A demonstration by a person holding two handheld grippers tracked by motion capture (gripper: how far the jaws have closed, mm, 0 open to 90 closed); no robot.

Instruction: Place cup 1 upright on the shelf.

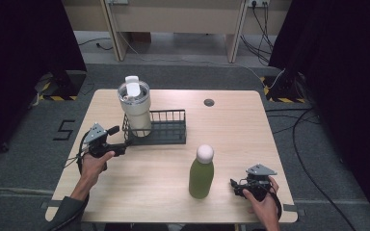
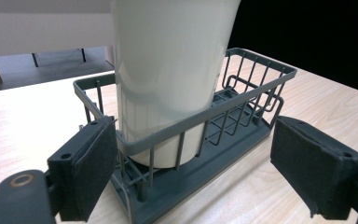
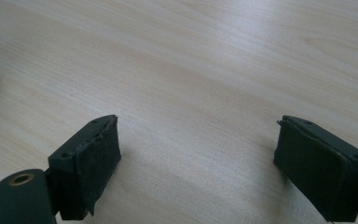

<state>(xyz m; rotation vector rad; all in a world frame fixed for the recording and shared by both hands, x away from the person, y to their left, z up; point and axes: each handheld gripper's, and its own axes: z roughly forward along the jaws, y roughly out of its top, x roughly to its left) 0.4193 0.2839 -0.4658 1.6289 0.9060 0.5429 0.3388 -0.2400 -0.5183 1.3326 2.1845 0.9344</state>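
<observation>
Left gripper (image 1: 117, 139), jaws apart, sits at the wire basket's (image 1: 173, 137) 9 o'clock end, where the cream tumbler (image 1: 136, 108) stands inside. Right gripper (image 1: 238, 186) idles, spread wide. Step judged: approaching basket; next, square up and close on its rim.

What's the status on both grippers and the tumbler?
Left gripper open at the basket end, touching nothing. Right gripper open over bare table. Tumbler upright in basket. Green bottle stands apart.
</observation>
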